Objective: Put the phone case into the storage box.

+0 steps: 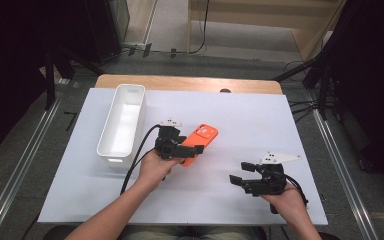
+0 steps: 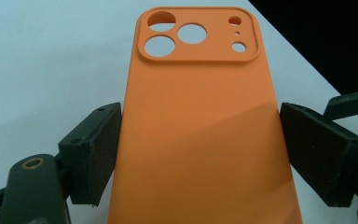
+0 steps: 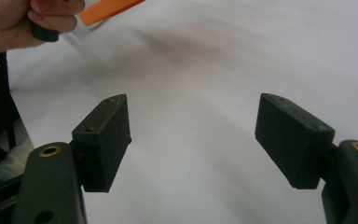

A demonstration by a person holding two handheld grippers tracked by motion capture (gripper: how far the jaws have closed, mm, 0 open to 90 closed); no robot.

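my left claw (image 1: 192, 149): clamped on the orange phone case (image 1: 200, 141), pads pressing both long edges near its lower end
case vs claw: runs straight ahead from my jaws, long axis in line with them, camera cutouts at the far end (image 2: 198, 35)
case height: seems lifted a bit off the white table sheet (image 1: 240, 195), can't tell for sure
nearer hand: left, already gripping; my right claw (image 1: 241, 172) well apart, off to the right and nearer me
right claw state: jaws wide, nothing between them, just bare sheet ahead (image 3: 200, 140)
white bin (image 1: 122, 122): just left of my left claw, long axis pointing away from me, looks empty
likely next move: judging by layout, swing case left over the bin rim
in the way: nothing between case and bin; my own cable (image 1: 139, 150) trails near the bin's near end
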